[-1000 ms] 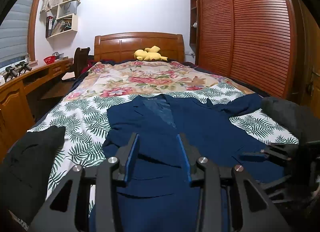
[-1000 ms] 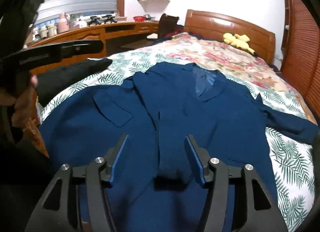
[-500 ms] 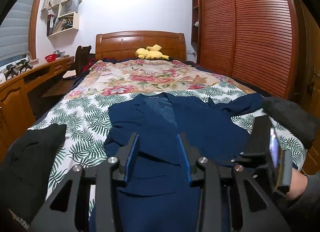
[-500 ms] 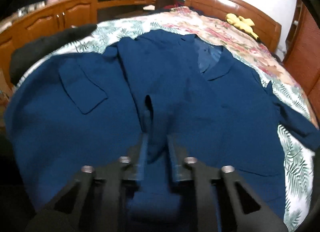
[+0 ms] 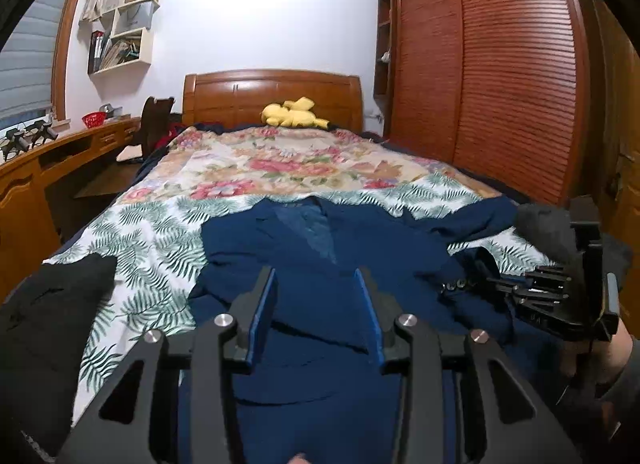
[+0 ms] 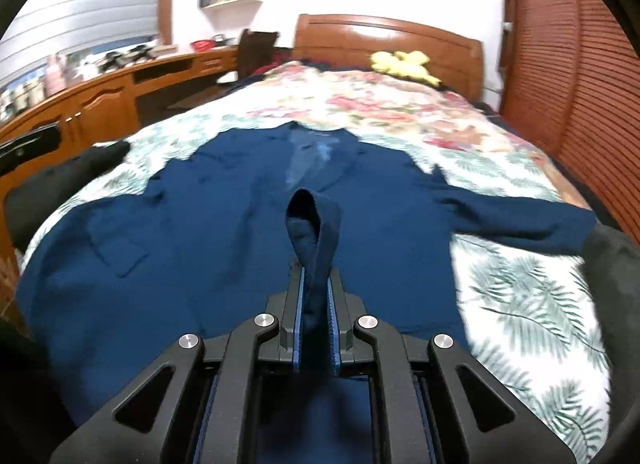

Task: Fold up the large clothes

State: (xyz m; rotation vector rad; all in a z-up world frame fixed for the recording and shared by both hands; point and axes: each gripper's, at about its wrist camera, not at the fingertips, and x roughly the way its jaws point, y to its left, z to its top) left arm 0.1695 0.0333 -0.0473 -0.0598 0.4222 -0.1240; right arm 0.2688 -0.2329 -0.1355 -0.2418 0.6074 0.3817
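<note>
One jacket (image 6: 200,248) fold in right gripper (image 6: 316,284).

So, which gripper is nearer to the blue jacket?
Right. The right gripper is shut on a fold of the blue jacket; the left gripper is open above it, not touching.

A jacket (image 6: 224,248) is spread on the bed (image 6: 532,296) ahead of both sets of jaws. A fold of it is pinched between the right gripper's (image 6: 316,304) jaws. A plush toy (image 5: 294,117) is seen far beyond, against the headboard (image 5: 272,94).
</note>
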